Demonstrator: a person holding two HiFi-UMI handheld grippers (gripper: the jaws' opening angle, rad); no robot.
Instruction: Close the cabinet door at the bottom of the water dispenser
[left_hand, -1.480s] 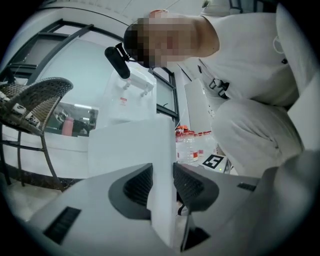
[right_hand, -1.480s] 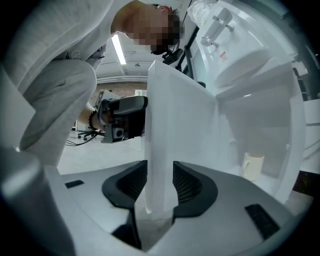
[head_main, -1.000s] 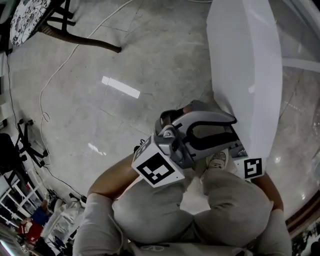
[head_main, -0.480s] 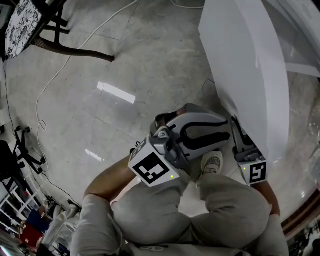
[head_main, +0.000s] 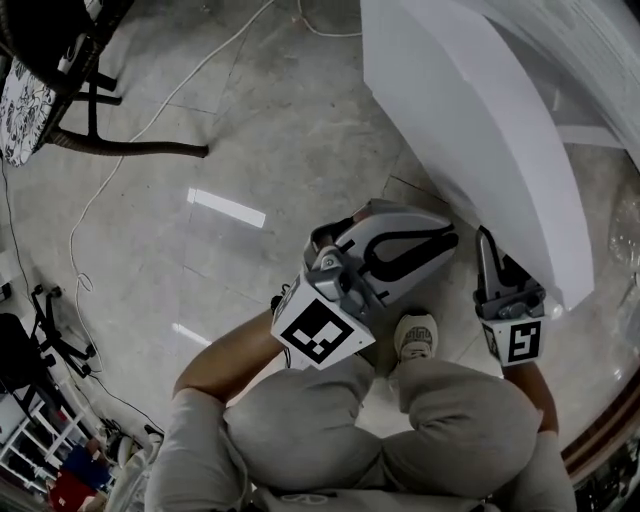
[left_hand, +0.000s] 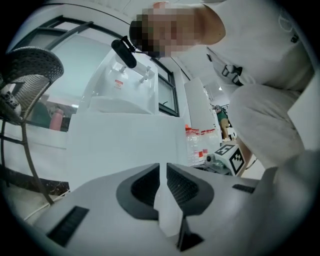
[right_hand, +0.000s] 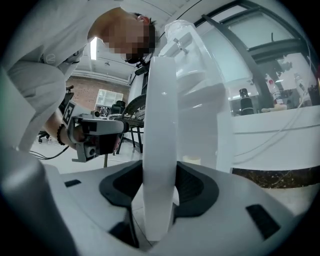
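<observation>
So the cabinet door isn't shut yet. It's a big white panel swung out from the water dispenser, slanting across the upper right of the head view above the tile floor.

The right gripper has the door's free edge clamped between its jaws. In its own view the white edge runs straight up between the pads, and both press on it.

The left gripper sits just beside it, pointed at the door face. Its jaws have just been closing and are down to a thin slit with nothing in them, only white door beyond.

The person is crouched low, one shoe between the two grippers. A chair and a white cable are off to the upper left.
</observation>
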